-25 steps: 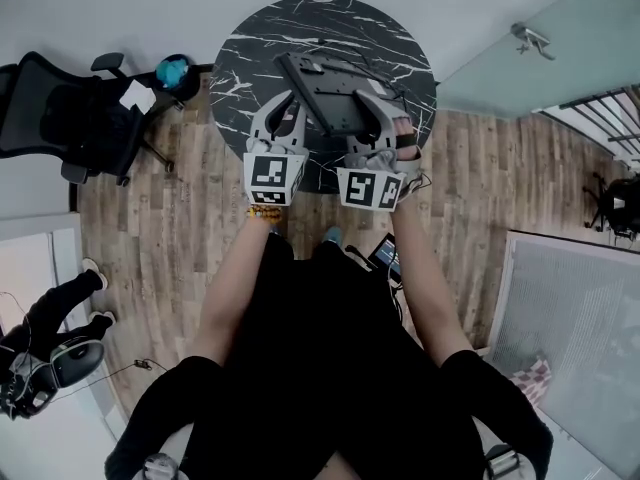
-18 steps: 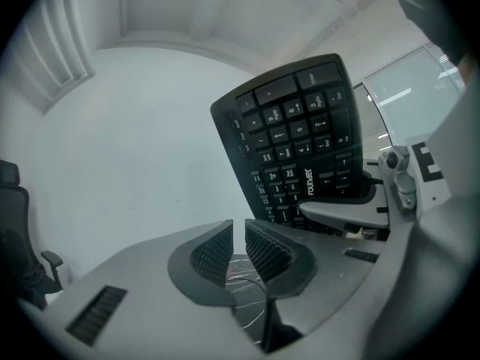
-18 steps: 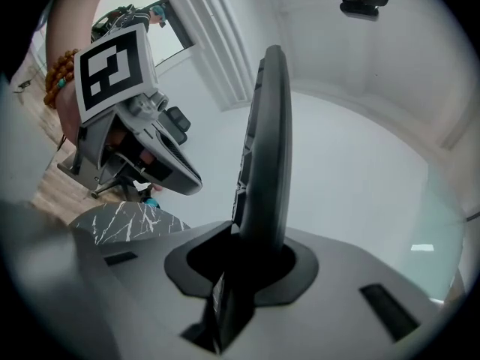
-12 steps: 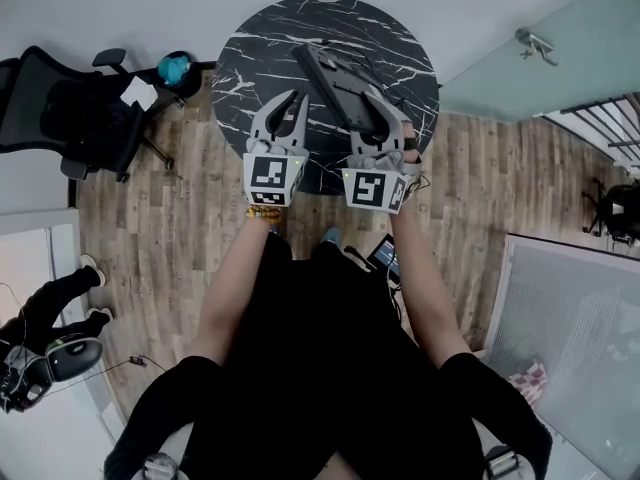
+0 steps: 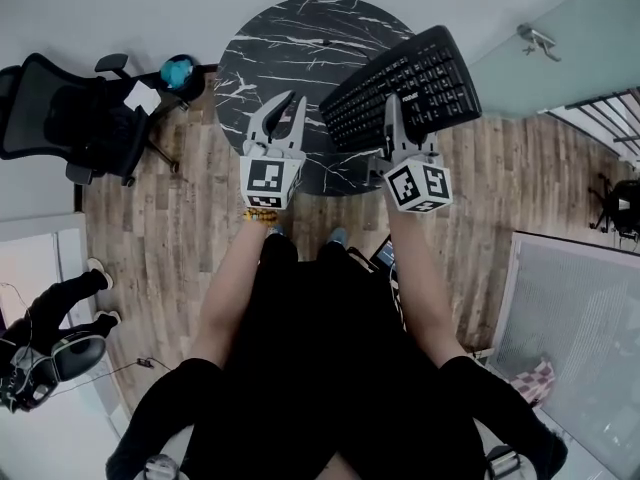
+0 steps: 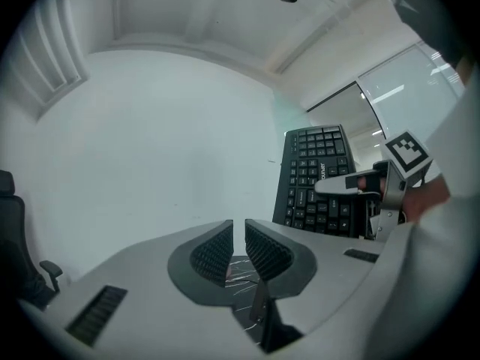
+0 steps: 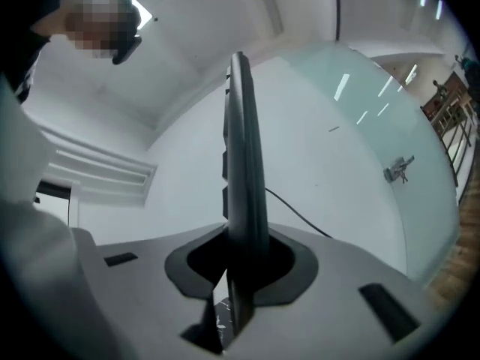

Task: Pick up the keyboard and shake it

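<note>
A black keyboard (image 5: 402,86) is in the air over the right edge of the round black marble table (image 5: 270,38), keys facing up toward the head camera. My right gripper (image 5: 388,108) is shut on its near long edge. In the right gripper view the keyboard (image 7: 241,148) stands edge-on, clamped between the jaws of that gripper (image 7: 240,250). My left gripper (image 5: 282,108) hovers over the table's near left, apart from the keyboard. In the left gripper view its jaws (image 6: 244,242) are shut but for a sliver, nothing between them, and the keyboard (image 6: 315,178) shows to the right.
A black office chair (image 5: 70,108) and a blue object (image 5: 174,70) stand left of the table. A glass wall with a door handle (image 5: 530,38) lies to the right. Another person (image 5: 50,338) is at the lower left. A thin cable (image 7: 300,208) trails from the keyboard.
The right gripper has rolled and swung to the right, turning the keyboard from its dark back side to keys facing the camera. The left gripper has stayed where it was.
</note>
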Action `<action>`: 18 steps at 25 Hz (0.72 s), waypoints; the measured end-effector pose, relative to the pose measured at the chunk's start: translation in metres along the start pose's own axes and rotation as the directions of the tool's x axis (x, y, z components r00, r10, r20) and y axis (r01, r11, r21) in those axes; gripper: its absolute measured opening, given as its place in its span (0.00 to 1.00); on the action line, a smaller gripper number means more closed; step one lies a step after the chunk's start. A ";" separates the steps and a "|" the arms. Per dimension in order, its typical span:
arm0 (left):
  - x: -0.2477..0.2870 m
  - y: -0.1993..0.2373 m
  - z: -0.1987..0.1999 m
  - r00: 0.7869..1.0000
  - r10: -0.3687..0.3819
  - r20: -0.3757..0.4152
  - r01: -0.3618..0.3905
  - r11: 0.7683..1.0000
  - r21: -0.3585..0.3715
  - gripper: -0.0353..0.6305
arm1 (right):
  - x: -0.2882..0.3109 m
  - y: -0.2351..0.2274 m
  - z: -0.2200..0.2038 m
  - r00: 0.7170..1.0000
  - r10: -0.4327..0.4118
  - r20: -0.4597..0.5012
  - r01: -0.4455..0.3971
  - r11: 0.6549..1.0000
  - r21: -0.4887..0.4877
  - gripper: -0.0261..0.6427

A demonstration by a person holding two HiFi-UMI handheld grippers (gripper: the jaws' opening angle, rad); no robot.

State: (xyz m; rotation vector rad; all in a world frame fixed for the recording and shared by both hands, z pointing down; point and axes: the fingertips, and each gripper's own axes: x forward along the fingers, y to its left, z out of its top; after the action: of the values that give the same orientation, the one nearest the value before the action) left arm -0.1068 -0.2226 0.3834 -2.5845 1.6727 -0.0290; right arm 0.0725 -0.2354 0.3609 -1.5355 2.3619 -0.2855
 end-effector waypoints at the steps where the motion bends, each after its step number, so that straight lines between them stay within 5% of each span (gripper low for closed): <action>1: 0.000 0.000 -0.002 1.000 -0.004 -0.002 0.004 1.000 0.004 0.13 | 0.000 -0.001 -0.001 1.000 0.006 0.005 -0.006 0.999 0.039 0.16; 8: -0.002 -0.003 -0.015 0.999 -0.020 -0.028 0.020 1.000 0.003 0.13 | -0.004 -0.017 -0.004 0.998 -0.003 0.063 -0.021 0.924 0.382 0.16; 13: -0.007 -0.003 -0.014 1.000 -0.012 -0.024 0.012 1.000 0.010 0.13 | -0.006 -0.017 -0.019 0.999 0.002 0.054 -0.028 0.880 0.474 0.16; 18: -0.007 0.002 -0.013 1.000 -0.005 -0.027 0.005 1.000 0.006 0.13 | 0.000 -0.003 -0.018 0.997 0.048 0.060 -0.070 0.890 0.450 0.16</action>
State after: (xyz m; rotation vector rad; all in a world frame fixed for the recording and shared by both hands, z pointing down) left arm -0.1124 -0.2177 0.3966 -2.5957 1.6725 -0.0690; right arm 0.0688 -0.2371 0.3785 -1.2280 2.1012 -0.7201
